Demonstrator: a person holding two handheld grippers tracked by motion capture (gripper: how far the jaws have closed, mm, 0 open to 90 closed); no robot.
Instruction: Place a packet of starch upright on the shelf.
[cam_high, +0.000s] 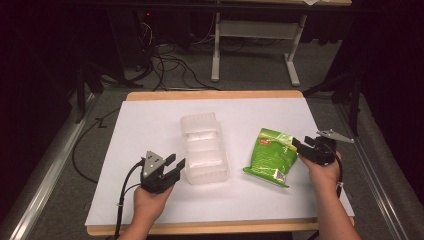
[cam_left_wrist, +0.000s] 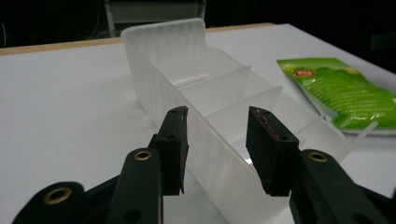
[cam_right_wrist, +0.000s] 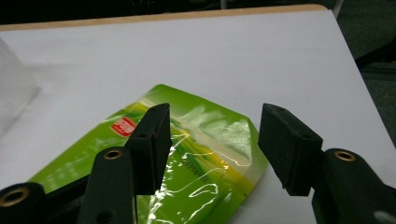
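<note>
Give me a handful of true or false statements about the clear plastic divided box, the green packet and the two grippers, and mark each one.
1. The translucent plastic divided box lies left of the glossy green foil packet in the high view. True.
2. The packet sits inside the box. False: it lies flat on the white table beside it.
3. The left gripper is open, its jaws straddling the box's near wall. True.
4. The right gripper is clamped shut on the packet. False: its jaws are open over the packet's corner.
5. The box holds red blocks. False: its compartments look empty.
</note>
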